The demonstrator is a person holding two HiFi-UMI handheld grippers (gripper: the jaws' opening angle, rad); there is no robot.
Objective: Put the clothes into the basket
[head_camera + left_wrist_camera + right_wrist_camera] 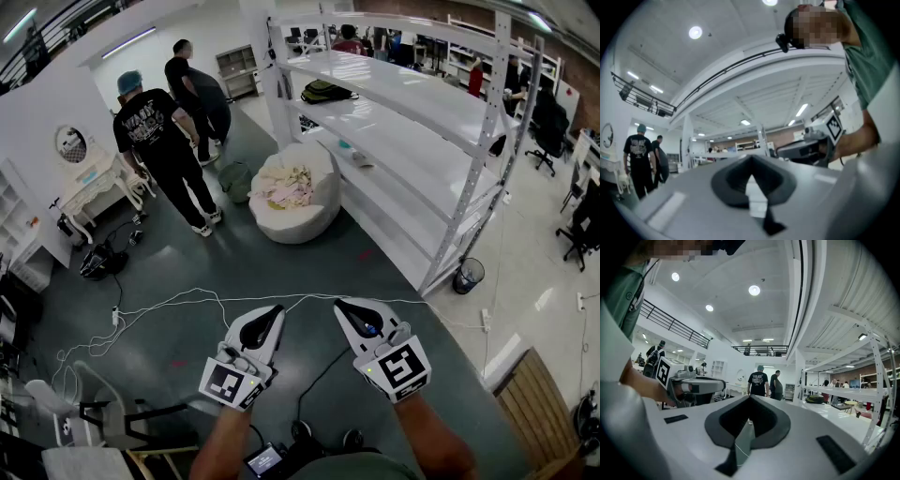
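A round white basket [302,223] stands on the grey floor beside the shelving, with pale pink and yellow clothes [286,187] heaped in it. My left gripper [269,317] and right gripper [349,311] are held level side by side, well short of the basket. Both are shut with nothing between the jaws. In the left gripper view my left gripper [751,161] shows closed dark jaws, with the right gripper [808,146] beside it. In the right gripper view my right gripper [750,400] is closed the same way, and the left gripper [693,385] is at its left.
A tall white shelf rack [412,122] runs along the right and holds a dark backpack [326,91]. Two people [167,155] stand left of the basket, near a dark green bag [234,180]. A white cable [187,300] crosses the floor. A bin [467,275] stands by the rack's corner post.
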